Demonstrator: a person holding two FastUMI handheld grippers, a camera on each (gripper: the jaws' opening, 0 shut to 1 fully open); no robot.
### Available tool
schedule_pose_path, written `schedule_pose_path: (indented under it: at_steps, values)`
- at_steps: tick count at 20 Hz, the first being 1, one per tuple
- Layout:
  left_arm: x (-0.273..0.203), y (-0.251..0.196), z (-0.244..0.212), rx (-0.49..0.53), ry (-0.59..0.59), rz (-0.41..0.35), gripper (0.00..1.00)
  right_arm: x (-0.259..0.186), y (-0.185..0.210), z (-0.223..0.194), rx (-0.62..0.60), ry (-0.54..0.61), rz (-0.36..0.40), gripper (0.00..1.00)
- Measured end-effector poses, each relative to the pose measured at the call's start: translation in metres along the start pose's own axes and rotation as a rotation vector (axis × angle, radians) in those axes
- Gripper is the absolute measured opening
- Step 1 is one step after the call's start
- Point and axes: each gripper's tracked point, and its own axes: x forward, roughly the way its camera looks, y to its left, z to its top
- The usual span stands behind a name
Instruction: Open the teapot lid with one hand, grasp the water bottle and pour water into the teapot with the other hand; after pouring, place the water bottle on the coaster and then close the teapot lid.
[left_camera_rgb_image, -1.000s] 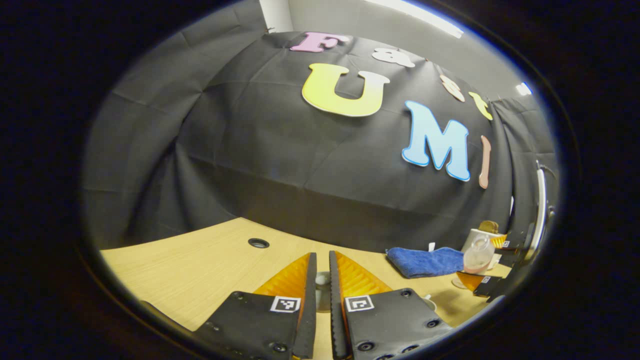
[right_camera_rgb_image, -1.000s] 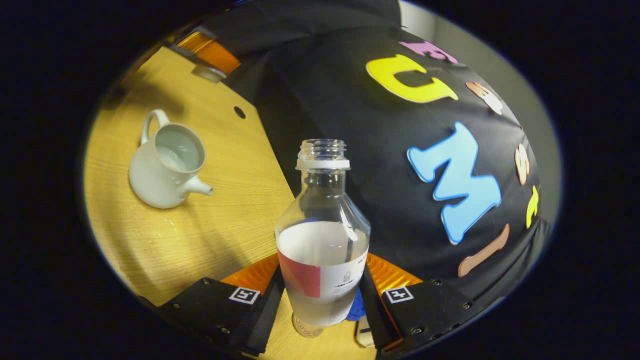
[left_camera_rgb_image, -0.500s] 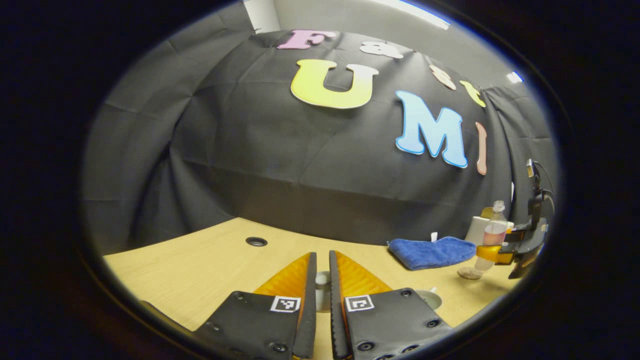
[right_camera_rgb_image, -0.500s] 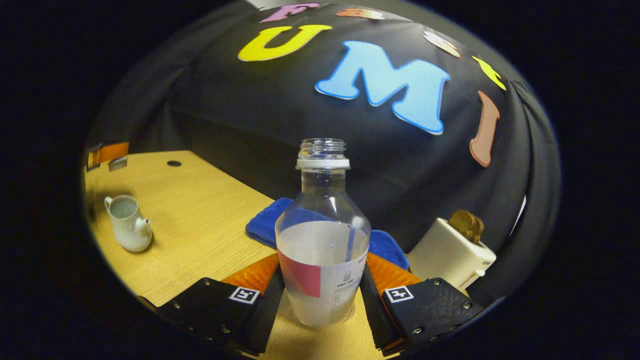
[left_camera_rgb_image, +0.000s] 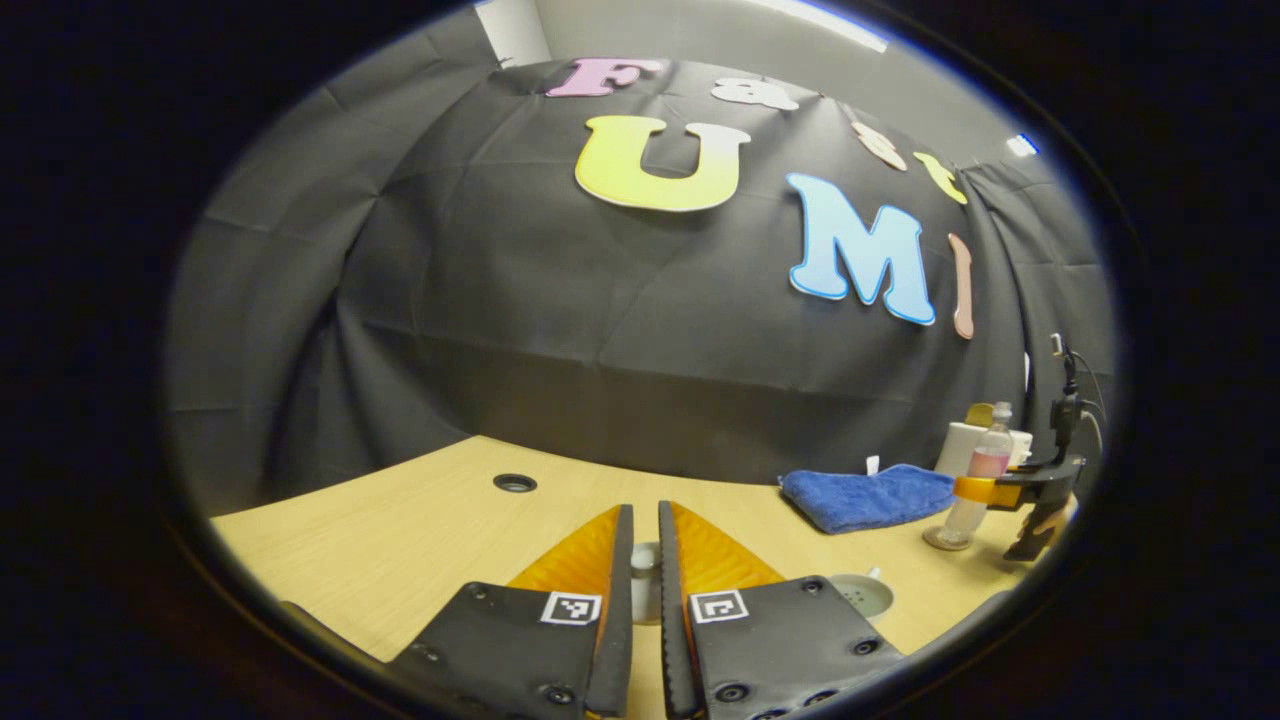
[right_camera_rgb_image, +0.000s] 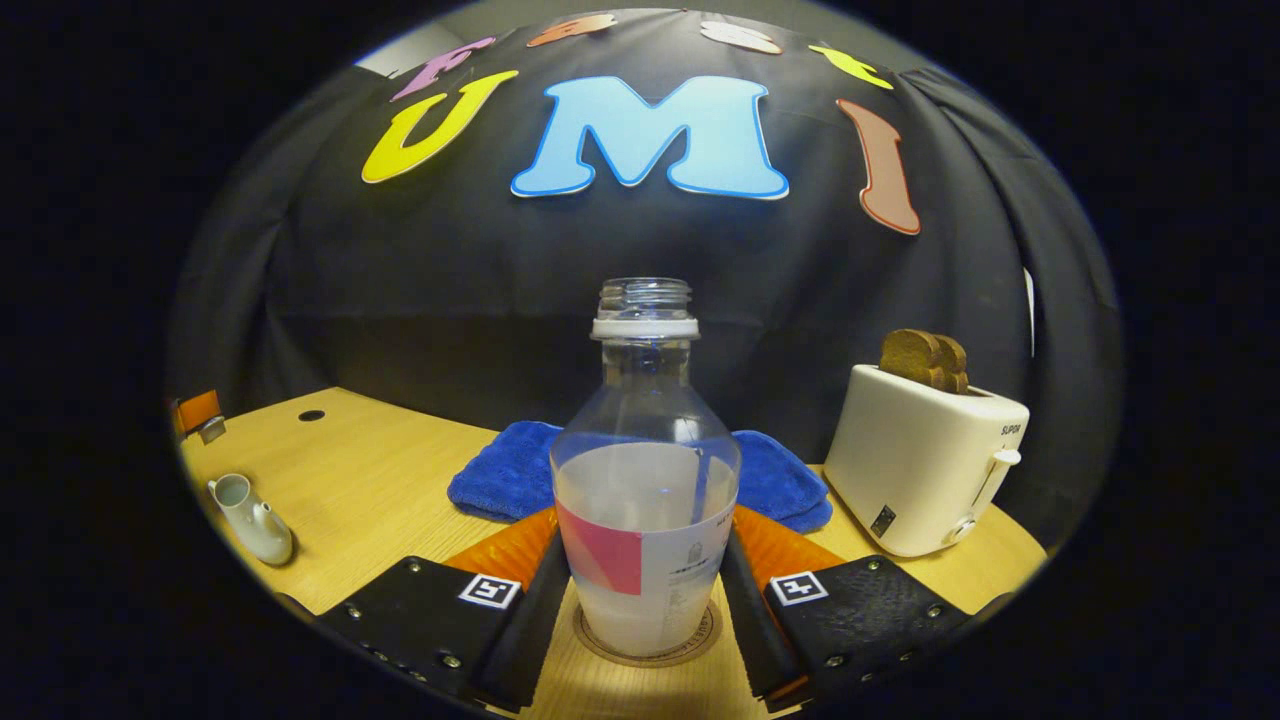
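In the right gripper view, going left to right, we first see the left gripper (right_camera_rgb_image: 205, 420) at the far left edge, small, above the table (right_camera_rgb_image: 380, 470); from here we cannot tell what it holds. Just below it the white teapot (right_camera_rgb_image: 255, 520) stands on the wood with its top open and its spout toward the right. Next comes a blue cloth (right_camera_rgb_image: 500, 475) lying flat behind the water bottle (right_camera_rgb_image: 645, 480). The bottle stands upright, uncapped and partly full, on the round coaster (right_camera_rgb_image: 650, 645), whose rim shows under its base. The right gripper (right_camera_rgb_image: 645, 590) has its 2 fingers pressed against the bottle's sides at the label. Farther right a white toaster (right_camera_rgb_image: 925, 460) holds 2 brown slices.

In the left gripper view, a round hole (left_camera_rgb_image: 515, 483) sits in the table at left. The left gripper (left_camera_rgb_image: 640, 570) has its 2 fingers nearly together on a small pale piece, seemingly the teapot lid (left_camera_rgb_image: 646, 582). Just right of it we see the teapot's open rim (left_camera_rgb_image: 862, 595). Beyond lie the cloth (left_camera_rgb_image: 868, 497), then the bottle (left_camera_rgb_image: 980, 480) on the coaster (left_camera_rgb_image: 945, 540), the toaster (left_camera_rgb_image: 965, 448) behind it, with the right gripper (left_camera_rgb_image: 990, 490) at the bottle's side.
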Motion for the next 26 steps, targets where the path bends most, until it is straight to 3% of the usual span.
schedule_pose_path:
  at_steps: [5, 9, 11, 12, 14, 18, 19, 20, 21, 26]
  values:
    - [0.000, 0.000, 0.001, 0.009, 0.000, 0.000, 0.19, 0.005, -0.003, -0.002, 0.011, -0.006, -0.006, 0.76]
    - [0.000, -0.001, 0.000, 0.016, 0.003, 0.001, 0.22, 0.004, 0.000, -0.003, 0.010, -0.002, 0.007, 0.78]
    - [0.000, -0.001, 0.001, 0.016, 0.002, 0.000, 0.22, 0.003, 0.003, -0.006, 0.017, 0.008, 0.008, 0.87]
    - [0.000, -0.001, 0.002, 0.014, 0.001, -0.001, 0.19, 0.004, 0.001, -0.007, 0.017, 0.010, 0.003, 0.90]
    - [0.001, 0.000, 0.001, 0.015, 0.000, 0.001, 0.22, 0.003, -0.001, -0.006, 0.017, 0.007, -0.013, 0.92]
    - [-0.002, -0.004, 0.007, 0.008, -0.012, -0.007, 0.22, -0.011, -0.007, -0.001, 0.041, -0.020, -0.037, 0.93]
    - [-0.003, -0.005, 0.008, 0.009, -0.017, -0.009, 0.18, -0.014, -0.007, -0.001, 0.042, -0.021, -0.035, 0.93]
    - [-0.003, -0.006, 0.009, 0.010, -0.019, -0.013, 0.22, -0.018, -0.007, 0.000, 0.041, -0.020, -0.036, 0.94]
    - [-0.004, -0.008, 0.010, 0.011, -0.022, -0.016, 0.19, -0.023, -0.008, 0.000, 0.038, -0.021, -0.038, 0.93]
    - [-0.008, -0.028, 0.017, 0.005, -0.035, -0.066, 0.22, -0.055, -0.006, 0.005, 0.075, -0.046, -0.022, 0.93]
